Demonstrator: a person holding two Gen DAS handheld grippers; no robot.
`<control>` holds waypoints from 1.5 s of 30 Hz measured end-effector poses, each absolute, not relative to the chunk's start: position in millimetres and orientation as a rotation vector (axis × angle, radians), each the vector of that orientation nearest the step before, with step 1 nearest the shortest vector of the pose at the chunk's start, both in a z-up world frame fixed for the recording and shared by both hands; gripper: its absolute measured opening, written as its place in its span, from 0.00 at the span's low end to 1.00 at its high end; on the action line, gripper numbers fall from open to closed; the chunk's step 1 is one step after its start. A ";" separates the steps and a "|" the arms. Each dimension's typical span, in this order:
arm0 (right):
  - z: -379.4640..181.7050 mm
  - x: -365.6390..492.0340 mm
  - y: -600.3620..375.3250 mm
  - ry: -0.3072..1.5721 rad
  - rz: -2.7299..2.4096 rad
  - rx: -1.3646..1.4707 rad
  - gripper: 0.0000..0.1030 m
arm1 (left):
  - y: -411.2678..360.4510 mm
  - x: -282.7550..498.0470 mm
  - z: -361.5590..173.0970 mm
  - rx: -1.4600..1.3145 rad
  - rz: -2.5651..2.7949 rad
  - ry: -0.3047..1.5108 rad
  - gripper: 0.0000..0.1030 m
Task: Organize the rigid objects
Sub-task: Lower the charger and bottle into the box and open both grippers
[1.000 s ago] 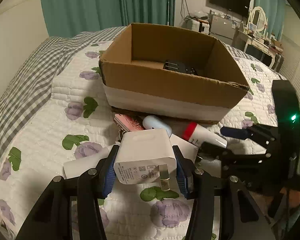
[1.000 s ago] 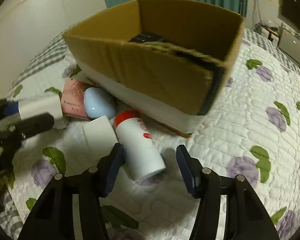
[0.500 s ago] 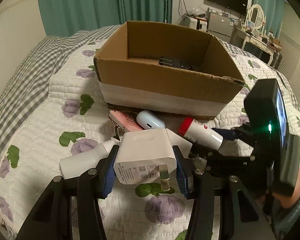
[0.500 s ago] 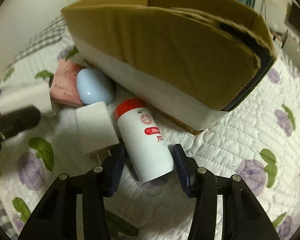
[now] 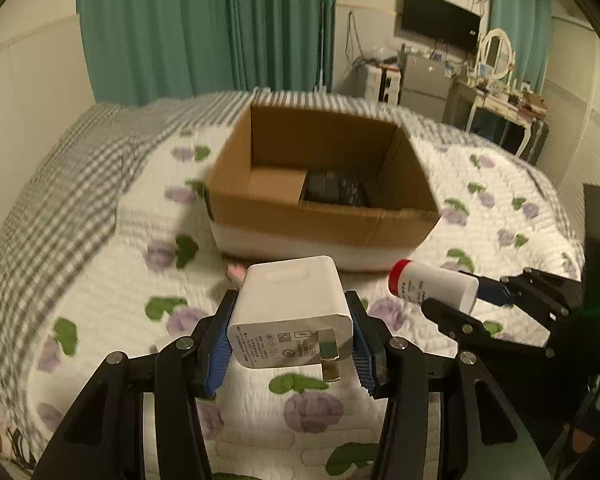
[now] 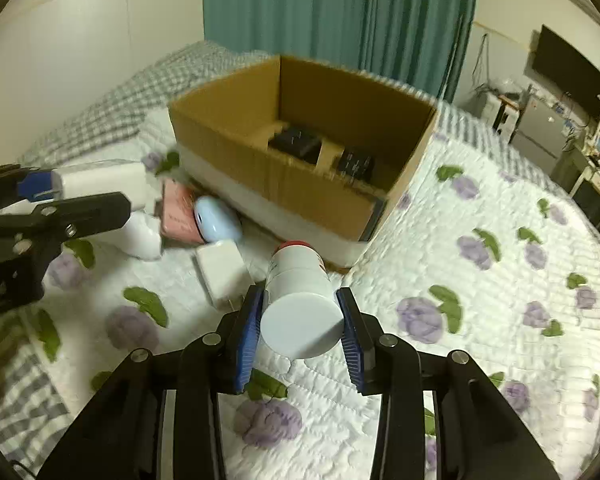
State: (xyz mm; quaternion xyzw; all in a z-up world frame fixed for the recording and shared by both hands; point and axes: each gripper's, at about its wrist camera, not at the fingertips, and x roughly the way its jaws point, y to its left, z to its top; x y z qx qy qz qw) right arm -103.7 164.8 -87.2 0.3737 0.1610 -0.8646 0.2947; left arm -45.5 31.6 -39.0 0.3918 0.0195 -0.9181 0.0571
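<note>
My left gripper (image 5: pixel 290 340) is shut on a white plug charger (image 5: pixel 290 312) and holds it above the quilt, in front of the open cardboard box (image 5: pixel 320 220). My right gripper (image 6: pixel 300 332) is shut on a white bottle with a red cap (image 6: pixel 300 304), lifted off the bed; it also shows in the left wrist view (image 5: pixel 434 286). Dark items (image 6: pixel 300 144) lie inside the box (image 6: pixel 260 168). A second white charger (image 6: pixel 220 268), a pale blue oval case (image 6: pixel 216 224) and a pink box (image 6: pixel 176 216) lie on the quilt by the box's near side.
The bed has a white quilt with purple flowers (image 6: pixel 480 280) and a grey checked blanket (image 5: pixel 60 200) on the left. Teal curtains (image 5: pixel 204 28) hang behind. A desk, mirror and TV (image 5: pixel 440 18) stand at the far right of the room.
My right gripper closed on the red-capped bottle and lifted it off the quilt. My left gripper rose with the charger, so the box now sits lower and farther in view.
</note>
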 end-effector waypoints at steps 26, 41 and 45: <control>14.7 -181.3 132.5 0.449 -2.429 0.754 0.36 | 2.8 -199.4 -11.7 1.100 -2.898 0.005 0.50; -21.1 -232.2 109.2 0.458 -2.416 0.822 0.36 | -12.6 -237.7 -58.6 1.252 -2.846 0.002 0.53; -19.2 -231.9 109.6 0.464 -2.424 0.820 0.36 | -12.6 -233.6 -56.2 1.274 -2.859 0.004 0.54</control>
